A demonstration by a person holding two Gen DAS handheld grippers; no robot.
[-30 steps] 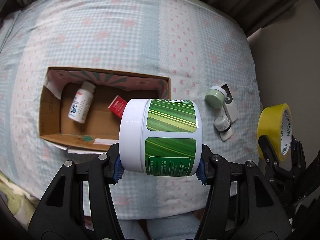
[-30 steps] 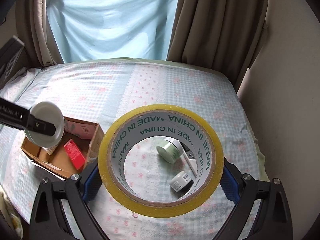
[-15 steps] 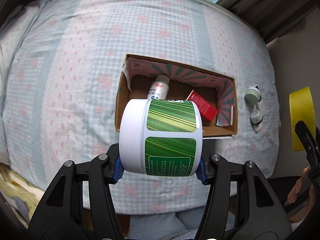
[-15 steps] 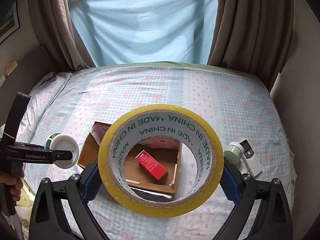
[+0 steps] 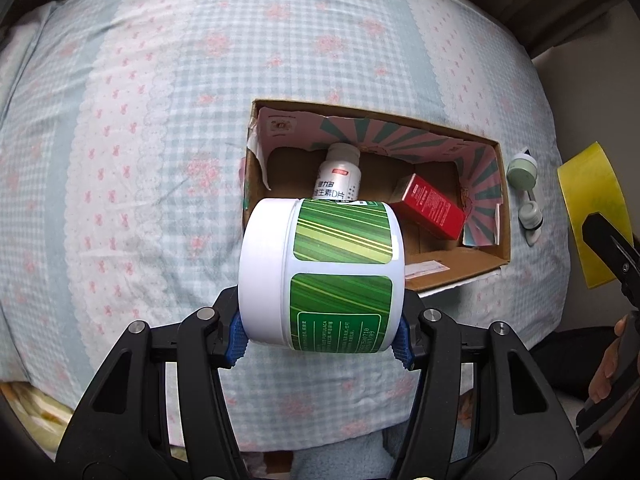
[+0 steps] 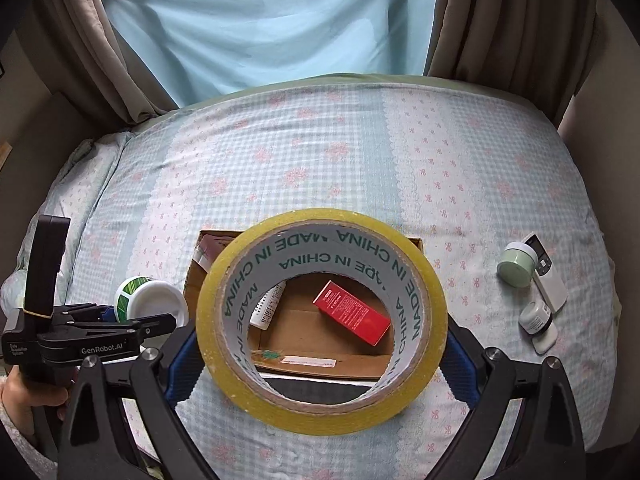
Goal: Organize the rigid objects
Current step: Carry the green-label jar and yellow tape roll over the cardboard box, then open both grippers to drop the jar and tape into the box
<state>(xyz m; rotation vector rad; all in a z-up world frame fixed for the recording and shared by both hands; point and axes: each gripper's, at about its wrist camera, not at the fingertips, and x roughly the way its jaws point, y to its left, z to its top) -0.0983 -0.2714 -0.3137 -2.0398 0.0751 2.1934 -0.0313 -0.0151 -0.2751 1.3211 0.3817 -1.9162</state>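
My left gripper (image 5: 320, 340) is shut on a white jar with a green striped label (image 5: 324, 272), held on its side above the near left corner of an open cardboard box (image 5: 505, 216). The box holds a white pill bottle (image 5: 338, 178) and a red carton (image 5: 430, 206). My right gripper (image 6: 320, 364) is shut on a yellow roll of tape (image 6: 320, 320), held above the bed in front of the same box (image 6: 192, 284); the red carton (image 6: 352, 312) shows through the roll's hole. The left gripper (image 6: 120, 328) with its jar (image 6: 154, 300) appears left of the roll.
On the checked bedspread (image 5: 160, 120) right of the box lie a pale green jar (image 6: 516, 268), a small dark-based jar (image 6: 534, 318) and a white remote-like device (image 6: 550, 284). Curtains (image 6: 500, 20) hang behind the bed. A hand (image 6: 24, 396) grips the left tool's handle.
Both grippers have swept left across the bed with their loads. The box has slid rightwards in the left view and now sits behind the tape roll in the right view.
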